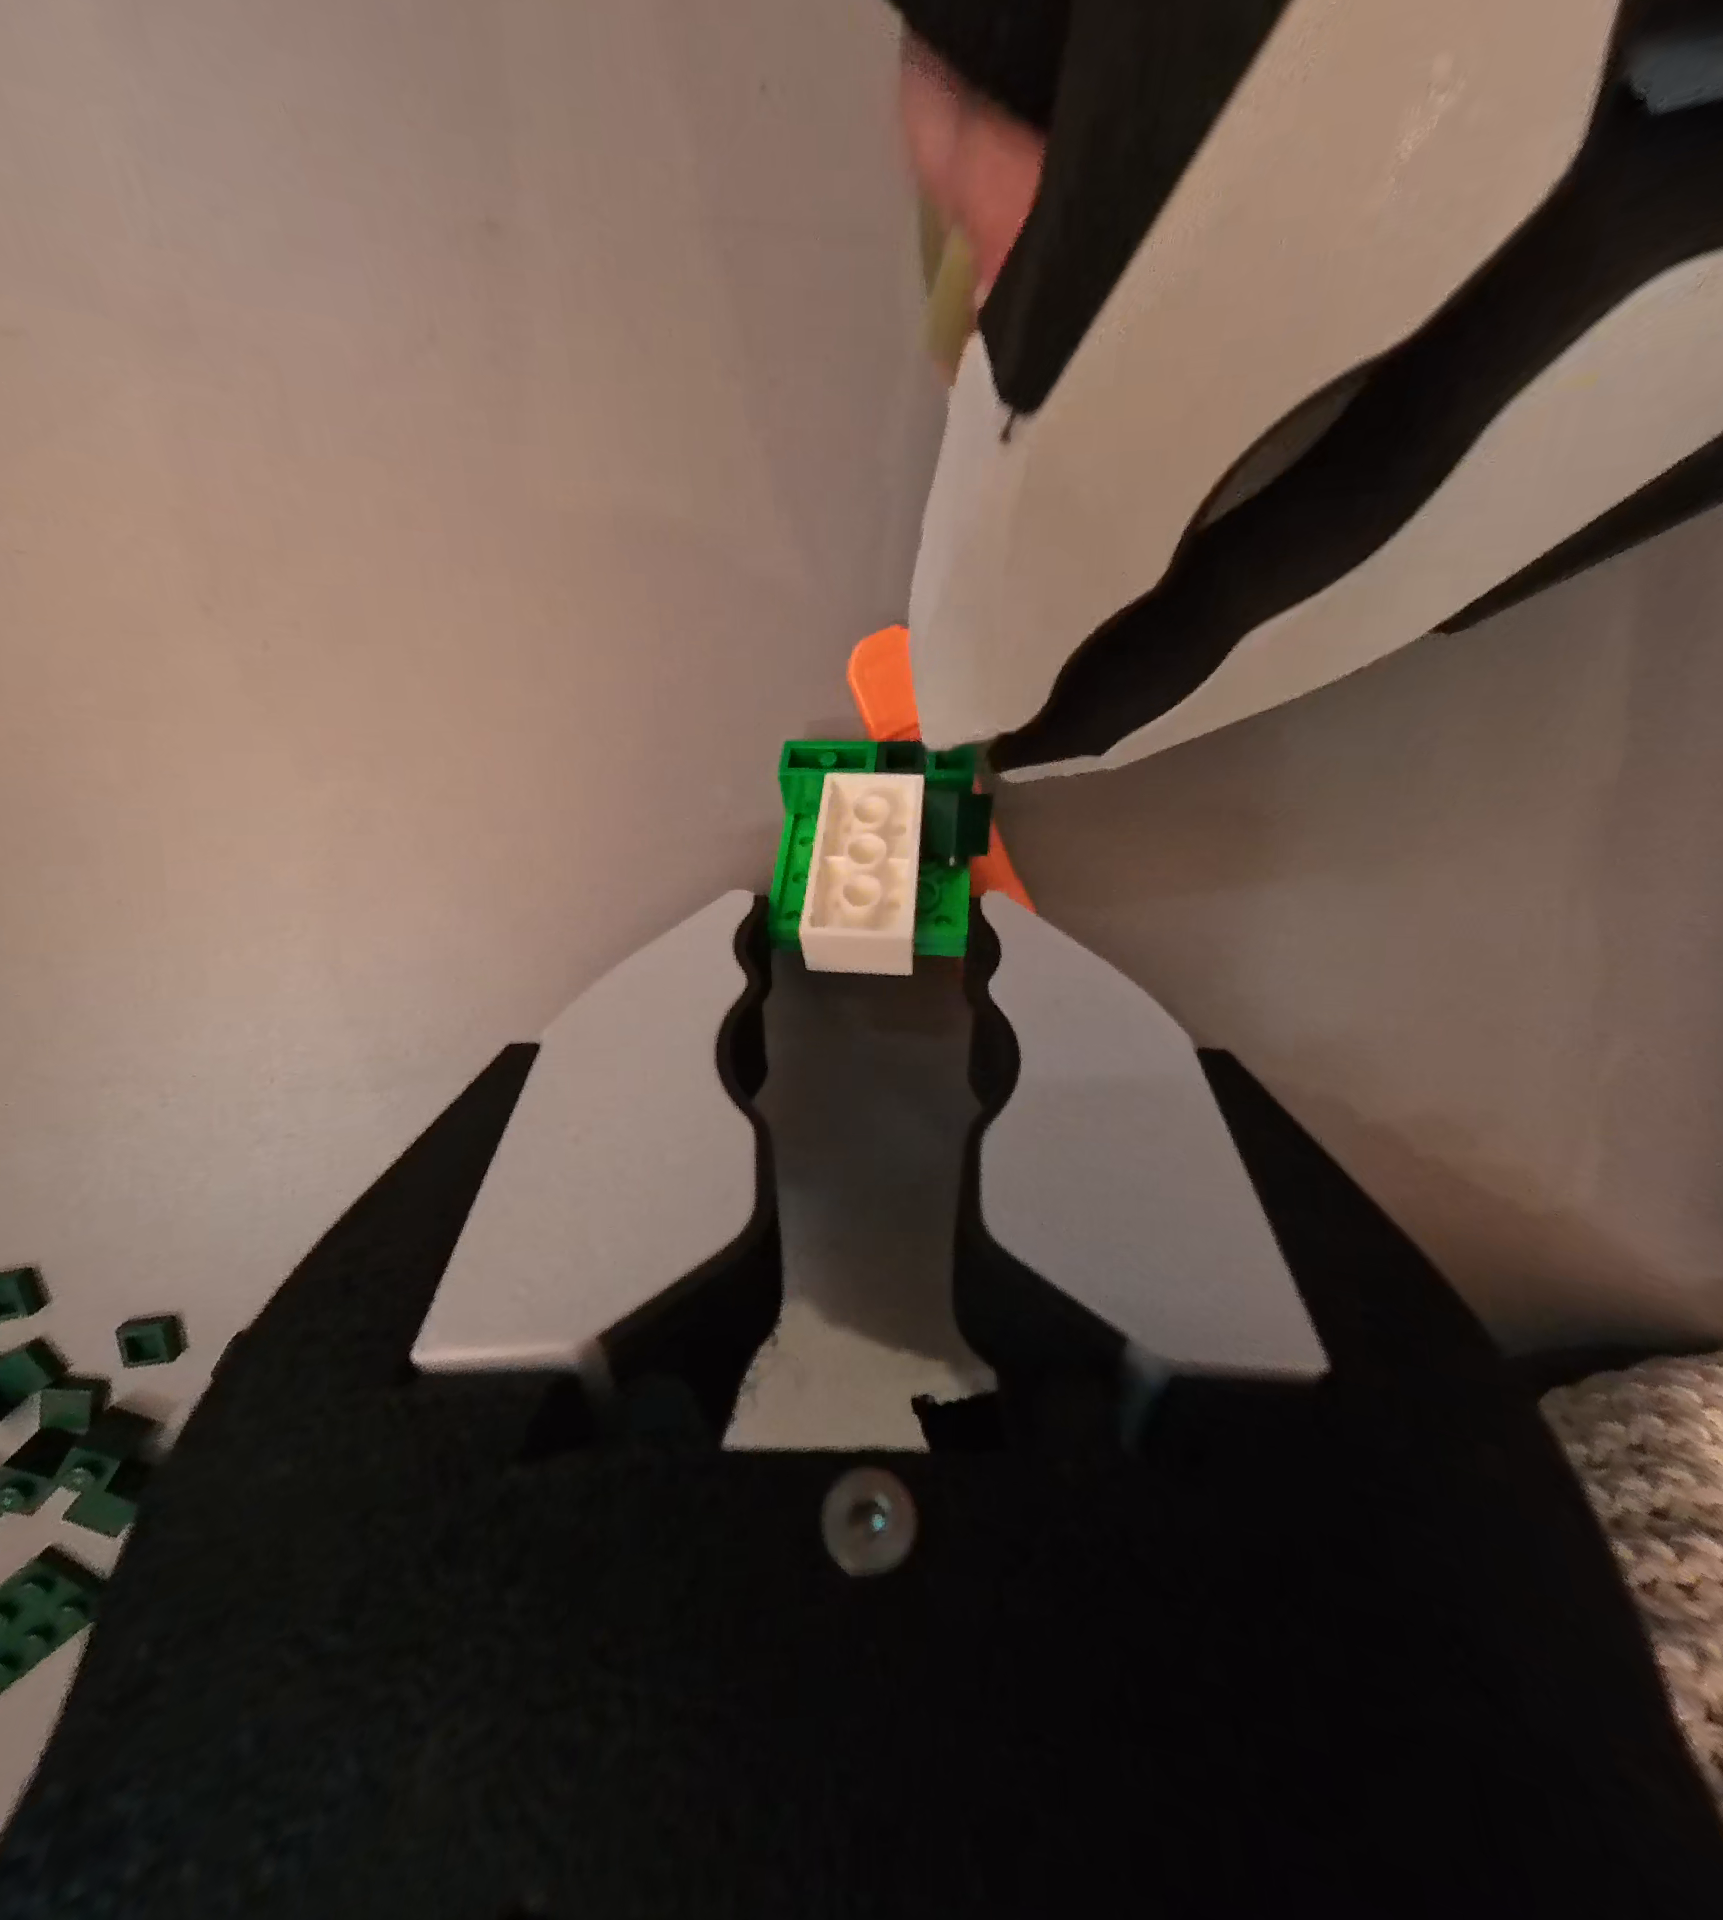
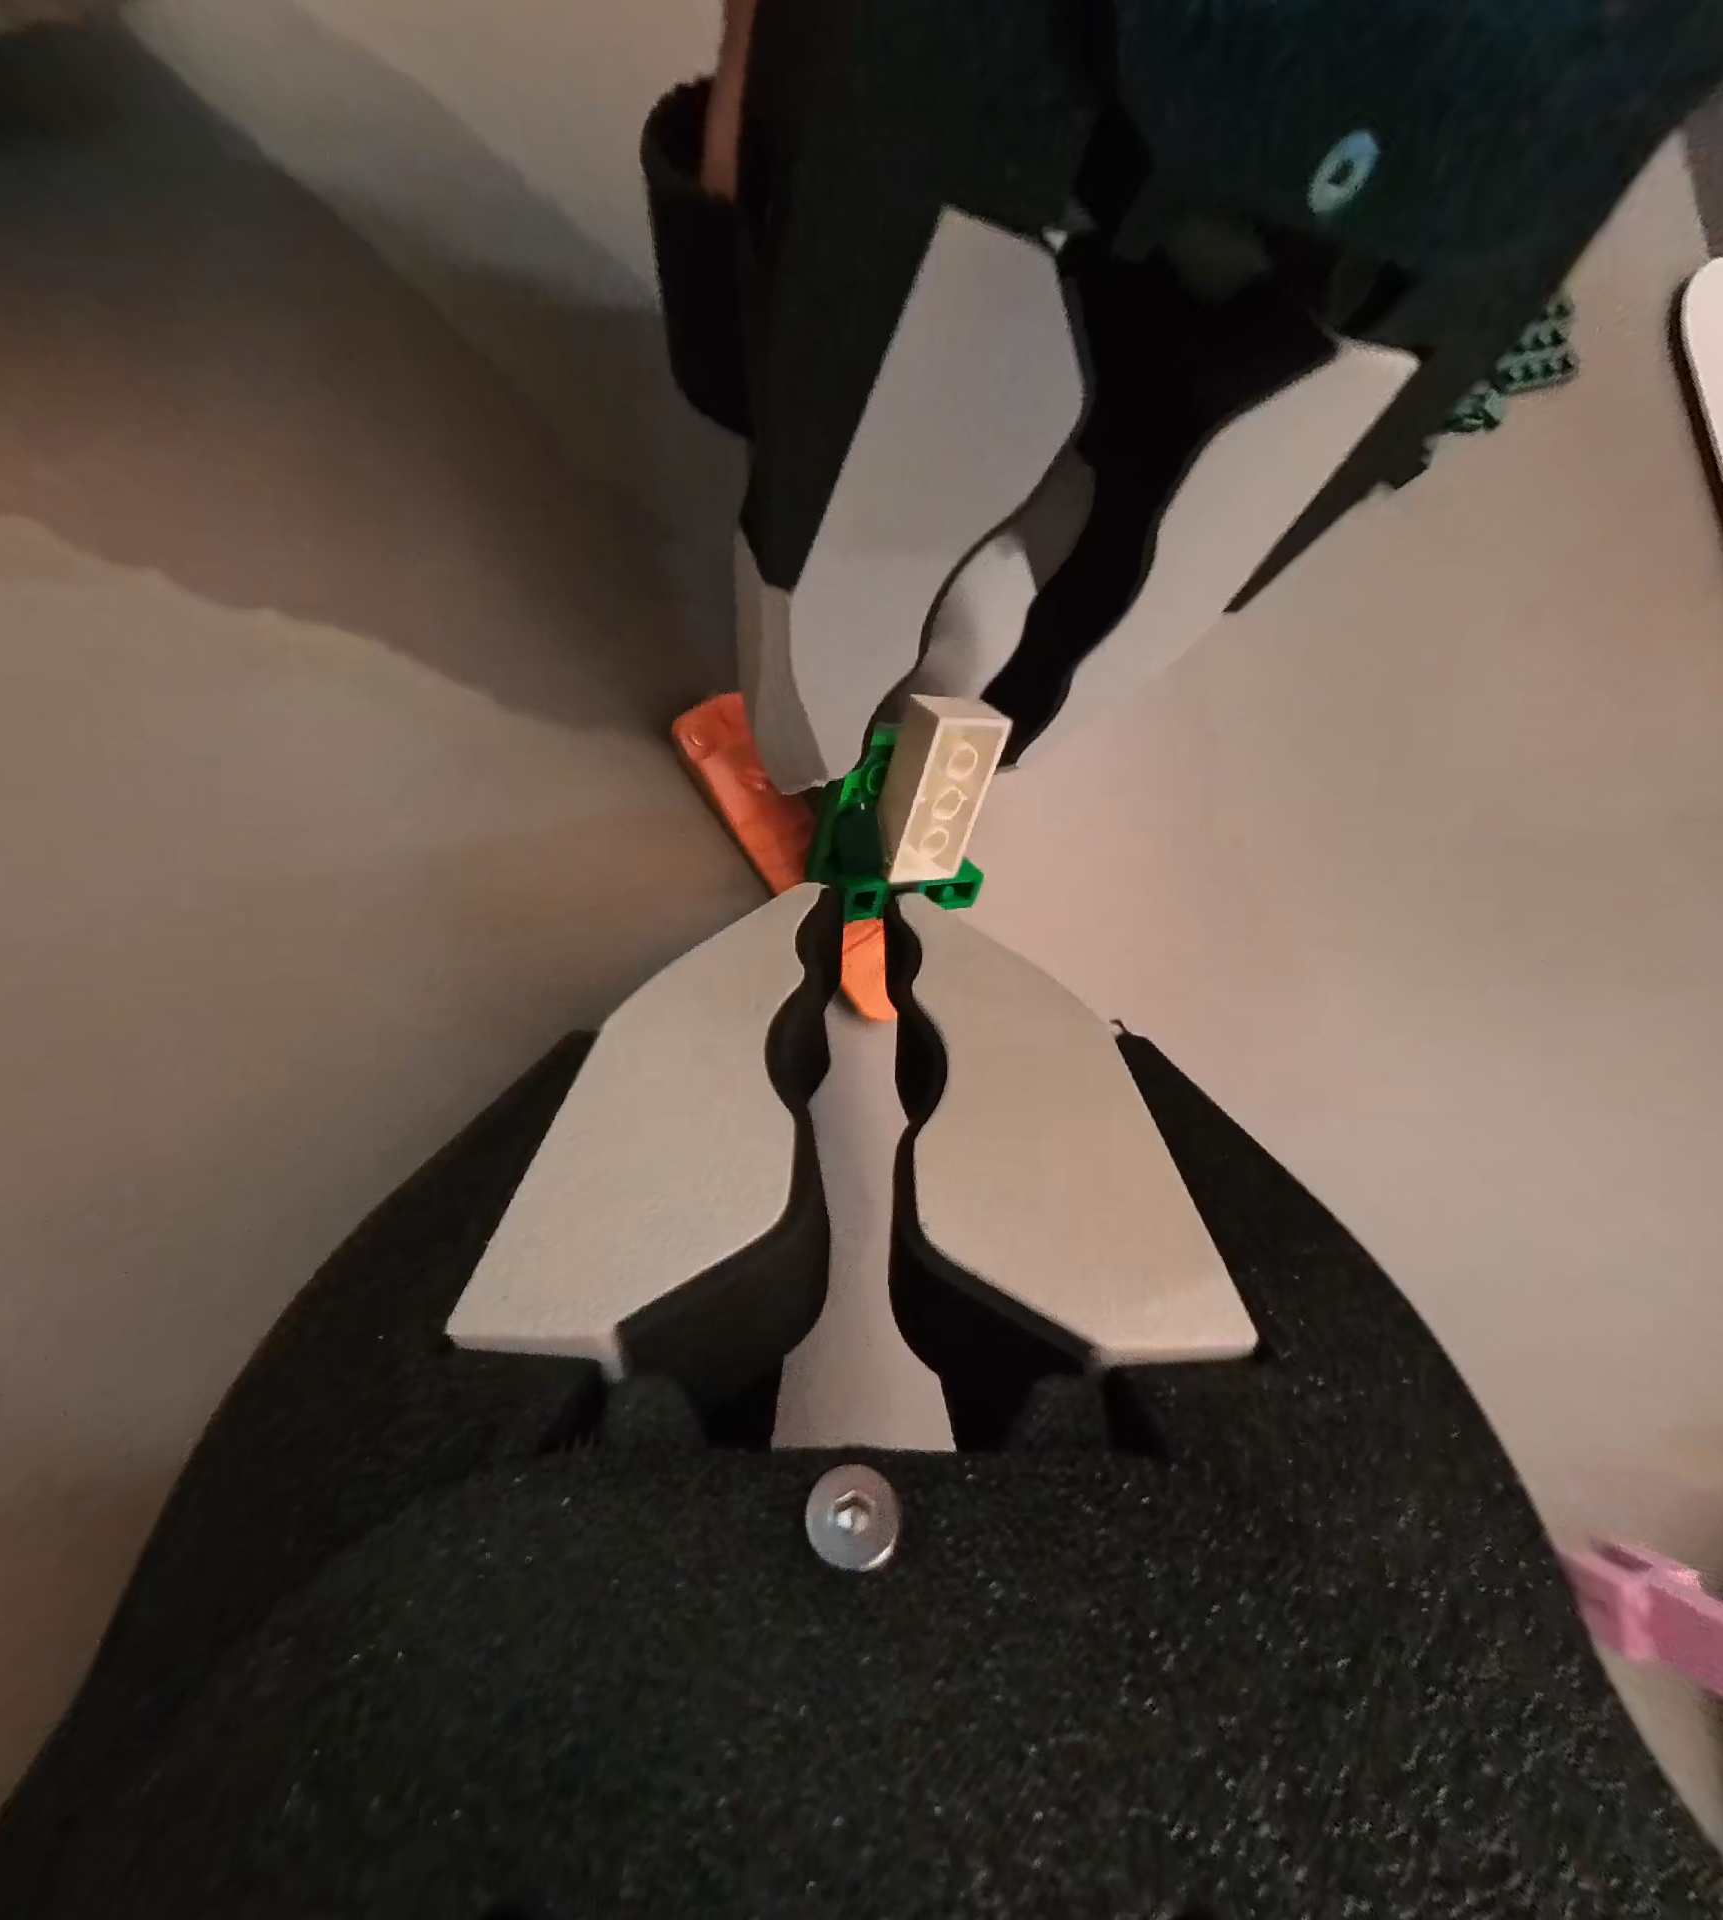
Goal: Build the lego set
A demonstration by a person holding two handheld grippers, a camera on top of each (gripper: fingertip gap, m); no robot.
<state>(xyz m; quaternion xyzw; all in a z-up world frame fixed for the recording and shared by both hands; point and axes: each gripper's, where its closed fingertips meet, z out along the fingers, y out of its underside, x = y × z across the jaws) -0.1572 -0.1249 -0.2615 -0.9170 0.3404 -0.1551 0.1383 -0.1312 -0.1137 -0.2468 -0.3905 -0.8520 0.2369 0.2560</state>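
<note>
**Two claws meet at one little lego build**

While both claws point at the same spot, a small lego build point(image 1: 872, 868) sits between them, over a pale table point(image 1: 317, 623). Going left to right in the left wrist view, a heap of loose dark green bricks point(image 1: 5, 1455) lies on the table at the far left. Next comes the left gripper point(image 1: 867, 925), whose two tips press on the sides of the bright green plate point(image 1: 795, 873), so it is clamped on the build. A white brick point(image 1: 862, 878) with round holes showing sits on that plate. Behind it pokes out an orange piece point(image 1: 883, 675). Coming in from the top right is the right gripper point(image 1: 992, 764), its tips nearly together at the build's far edge.

Seen from the right wrist view, the orange piece point(image 2: 732, 779) is on the left, the right gripper point(image 2: 862, 899) pinches the build's near edge, and the white brick point(image 2: 940, 795) leans to the right. A pink piece point(image 2: 1688, 1631) shows at the bottom right.
</note>
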